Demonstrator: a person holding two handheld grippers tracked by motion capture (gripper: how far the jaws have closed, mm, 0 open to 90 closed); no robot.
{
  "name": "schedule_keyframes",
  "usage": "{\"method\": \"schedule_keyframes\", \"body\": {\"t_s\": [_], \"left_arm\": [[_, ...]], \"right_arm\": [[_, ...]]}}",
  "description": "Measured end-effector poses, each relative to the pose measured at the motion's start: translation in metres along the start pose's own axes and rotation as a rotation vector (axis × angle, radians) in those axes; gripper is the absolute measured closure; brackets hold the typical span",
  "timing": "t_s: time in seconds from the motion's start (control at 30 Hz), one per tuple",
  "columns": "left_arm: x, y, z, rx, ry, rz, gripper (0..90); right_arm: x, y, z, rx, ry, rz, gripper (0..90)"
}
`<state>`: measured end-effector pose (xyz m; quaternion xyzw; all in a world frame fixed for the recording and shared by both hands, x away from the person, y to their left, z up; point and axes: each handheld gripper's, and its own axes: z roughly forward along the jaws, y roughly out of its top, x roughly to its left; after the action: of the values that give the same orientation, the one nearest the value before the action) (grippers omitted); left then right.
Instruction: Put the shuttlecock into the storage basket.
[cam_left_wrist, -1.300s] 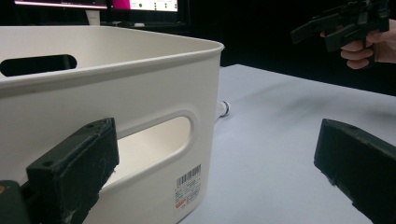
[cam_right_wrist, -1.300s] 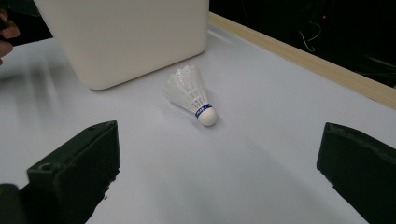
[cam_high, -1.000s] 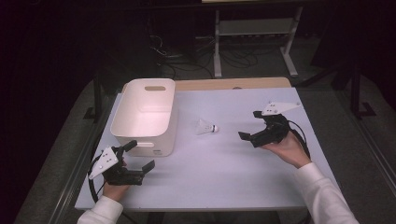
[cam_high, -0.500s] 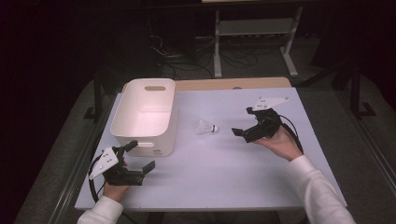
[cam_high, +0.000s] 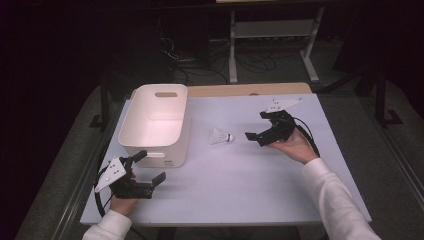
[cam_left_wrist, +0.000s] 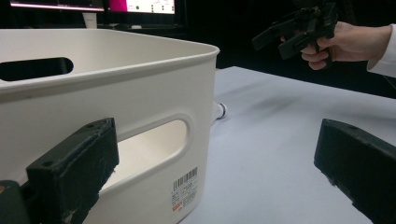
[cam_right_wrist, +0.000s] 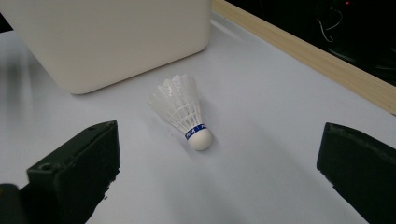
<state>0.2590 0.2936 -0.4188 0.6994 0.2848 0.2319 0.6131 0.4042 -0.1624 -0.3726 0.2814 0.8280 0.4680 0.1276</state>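
Observation:
A white shuttlecock (cam_high: 220, 136) lies on its side at the middle of the table, cork pointing right. In the right gripper view the shuttlecock (cam_right_wrist: 182, 114) rests just ahead of my right gripper (cam_right_wrist: 219, 172), whose jaws stand wide apart and empty. From above, the right gripper (cam_high: 256, 126) is open a short way right of the shuttlecock and apart from it. My left gripper (cam_high: 150, 166) is open near the front left edge, beside the front wall of a white bin (cam_high: 155, 122). The left gripper (cam_left_wrist: 215, 177) holds nothing.
The bin (cam_left_wrist: 116, 93) has a handle slot and a barcode label on its near wall, and its inside looks bare. A wooden strip (cam_right_wrist: 308, 51) borders the table's far edge. Bare tabletop (cam_high: 240, 185) spreads across the front. A metal frame (cam_high: 270, 35) stands beyond the table.
My right gripper has moved left, closer to the shuttlecock, still open. The left gripper, the bin and the shuttlecock have stayed where they were.

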Motion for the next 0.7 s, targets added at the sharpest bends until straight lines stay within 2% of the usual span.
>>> {"method": "schedule_keyframes", "body": {"t_s": [0.37, 0.6, 0.7], "left_arm": [[-0.001, 0.001, -0.001, -0.005, -0.004, -0.003, 0.0], [-0.001, 0.001, -0.001, -0.004, -0.01, 0.001, 0.0], [-0.001, 0.001, -0.001, -0.007, -0.011, 0.0, 0.0]], "right_arm": [[0.0, 0.01, 0.012, 0.035, 0.019, -0.026, 0.0], [0.003, 0.013, 0.019, 0.041, 0.055, -0.035, 0.0], [0.004, 0.014, 0.026, 0.067, 0.065, -0.05, 0.0]]}}
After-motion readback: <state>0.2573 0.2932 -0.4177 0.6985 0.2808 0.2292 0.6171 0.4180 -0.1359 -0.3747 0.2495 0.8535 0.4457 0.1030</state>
